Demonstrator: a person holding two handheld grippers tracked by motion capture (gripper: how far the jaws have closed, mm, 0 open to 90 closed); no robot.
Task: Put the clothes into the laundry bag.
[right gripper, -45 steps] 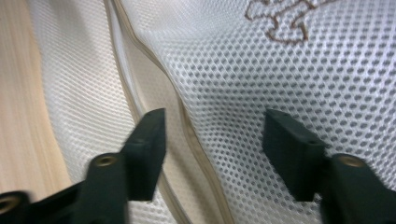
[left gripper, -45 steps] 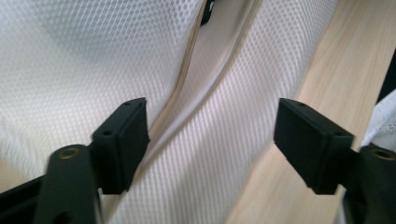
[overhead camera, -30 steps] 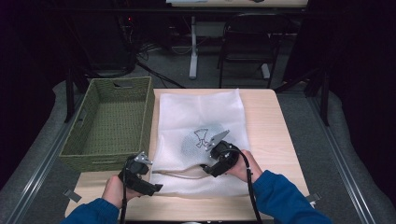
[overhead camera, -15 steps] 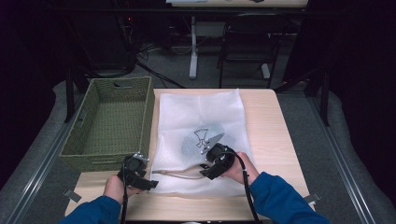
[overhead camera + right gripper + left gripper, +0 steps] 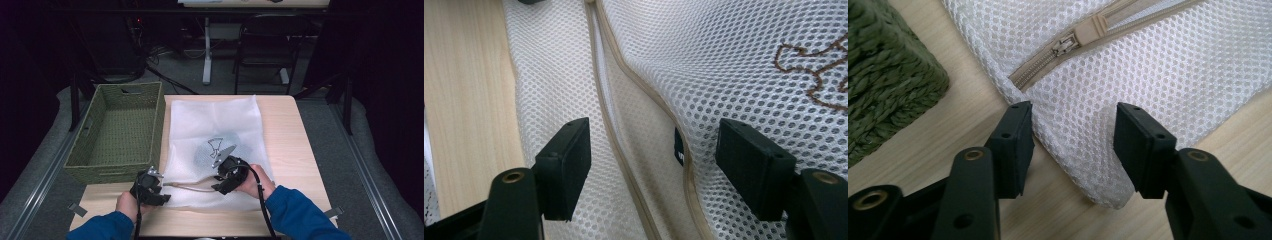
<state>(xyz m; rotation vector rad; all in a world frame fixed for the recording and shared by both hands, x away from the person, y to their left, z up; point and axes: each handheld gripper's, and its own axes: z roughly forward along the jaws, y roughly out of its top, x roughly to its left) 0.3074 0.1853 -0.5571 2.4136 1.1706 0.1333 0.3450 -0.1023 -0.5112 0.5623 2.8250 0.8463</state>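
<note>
Basket (image 5: 117, 132): on the table's (image 5: 295, 150) left edge, likely to receive the bag
Left gripper (image 5: 1073, 145): jaws just closing astride the mesh bag's (image 5: 215, 135) near-left corner, not yet pinching, likely to anchor it
Zipper pull (image 5: 1066, 45): beyond that corner
Right gripper (image 5: 651, 165): part-open astride the unzipped opening (image 5: 644, 145), gripping nothing

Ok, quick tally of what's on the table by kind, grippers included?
Mesh laundry bags: 1
Woven green baskets: 1
Grippers: 2, the left gripper and the right gripper
Total: 4
</note>
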